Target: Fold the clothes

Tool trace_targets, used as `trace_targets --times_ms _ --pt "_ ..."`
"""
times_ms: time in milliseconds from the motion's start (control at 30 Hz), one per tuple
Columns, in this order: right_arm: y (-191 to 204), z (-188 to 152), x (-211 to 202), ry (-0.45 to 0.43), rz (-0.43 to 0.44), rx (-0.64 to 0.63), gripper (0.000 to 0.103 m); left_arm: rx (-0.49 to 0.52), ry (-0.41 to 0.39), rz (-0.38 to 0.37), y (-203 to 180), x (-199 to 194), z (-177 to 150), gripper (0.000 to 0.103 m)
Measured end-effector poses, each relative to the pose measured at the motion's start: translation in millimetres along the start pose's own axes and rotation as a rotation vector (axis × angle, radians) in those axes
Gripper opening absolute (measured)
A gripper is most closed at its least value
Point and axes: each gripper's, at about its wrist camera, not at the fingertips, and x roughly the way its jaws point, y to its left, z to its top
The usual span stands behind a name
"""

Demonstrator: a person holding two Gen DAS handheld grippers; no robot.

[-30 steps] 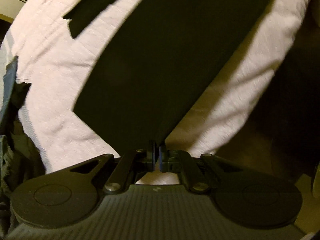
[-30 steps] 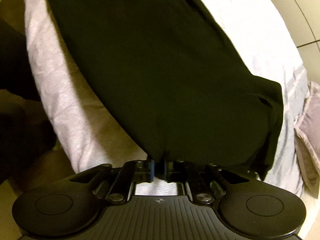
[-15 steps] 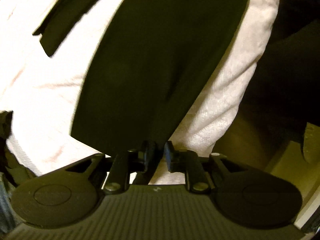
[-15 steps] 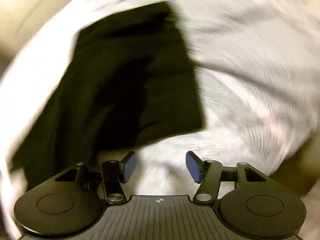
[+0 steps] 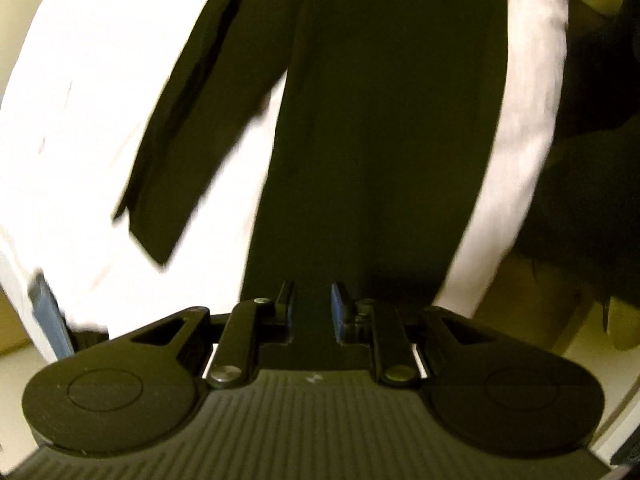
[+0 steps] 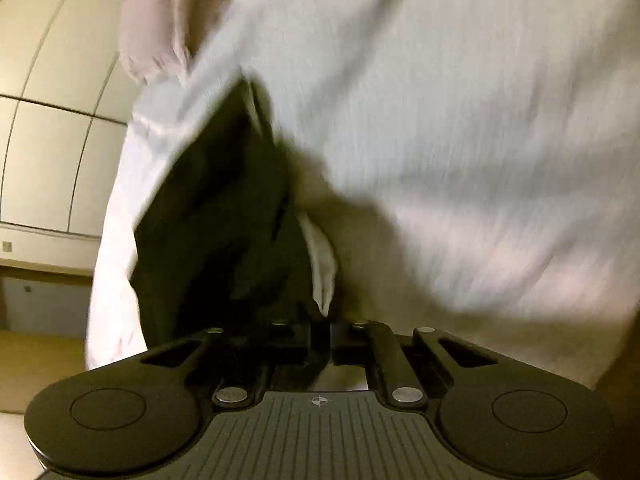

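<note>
A black garment (image 5: 380,120) lies flat on the white bed sheet (image 5: 80,80), one long sleeve (image 5: 192,120) spread out to the left. My left gripper (image 5: 312,292) hangs above the garment's near end, jaws a little apart, and the pads do not press on the cloth. In the right wrist view a bunched part of the black garment (image 6: 224,208) rises off the sheet (image 6: 440,120) to my right gripper (image 6: 320,328), which is shut on its edge. A white strip shows beside the cloth just ahead of the fingertips. The picture is blurred.
A pale pink pillow (image 6: 152,32) lies at the far left of the bed. Beyond the bed's left edge are cream wall panels (image 6: 48,120) and floor. A person's dark clothing (image 5: 592,200) stands past the bed's right edge. A blue object (image 5: 48,320) sits at the bed's left edge.
The left gripper's jaws parted off the cloth and it rose and shifted, bringing the sleeve into view. The right gripper let go, opened wide, swung round and shut again on the garment's edge.
</note>
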Motion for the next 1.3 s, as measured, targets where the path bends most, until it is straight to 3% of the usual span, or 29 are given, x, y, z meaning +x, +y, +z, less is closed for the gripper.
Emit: trace_targets --times_ms 133,200,267,333,400,500,633,833,1033,1167,1267,1300 --pt "9 65 -49 -0.067 -0.173 -0.257 0.006 0.041 -0.056 0.004 -3 0 42 0.016" --pt "9 76 -47 -0.055 -0.261 -0.337 0.006 0.046 -0.072 0.001 -7 1 54 0.016" --pt "10 76 -33 -0.018 -0.327 -0.401 0.011 0.043 -0.077 0.001 -10 2 59 0.019" --pt "18 65 -29 -0.032 -0.415 -0.483 0.031 0.029 -0.079 0.006 -12 2 58 0.019" --pt "25 53 -34 -0.074 -0.506 -0.526 0.041 -0.006 -0.078 0.013 -10 3 50 0.02" --pt "43 41 -40 -0.164 -0.582 -0.582 0.041 -0.08 -0.071 0.035 -2 8 31 0.026" --pt "85 18 -35 -0.222 -0.536 -0.689 0.041 -0.192 -0.07 0.066 21 25 3 0.031" --pt "171 -48 4 -0.103 -0.364 -0.89 0.042 -0.347 -0.137 0.094 90 69 -36 0.04" --pt "246 -128 56 -0.001 -0.313 -1.018 0.046 -0.487 -0.247 0.067 177 125 -65 0.052" --pt "285 -186 98 0.075 -0.291 -1.098 0.05 -0.085 -0.274 0.178 160 161 -60 0.052" --pt "307 -223 125 0.128 -0.258 -1.137 0.051 0.127 -0.277 0.234 144 190 -58 0.047" --pt "312 -231 133 0.142 -0.255 -1.146 0.051 0.154 -0.275 0.254 144 197 -57 0.043"
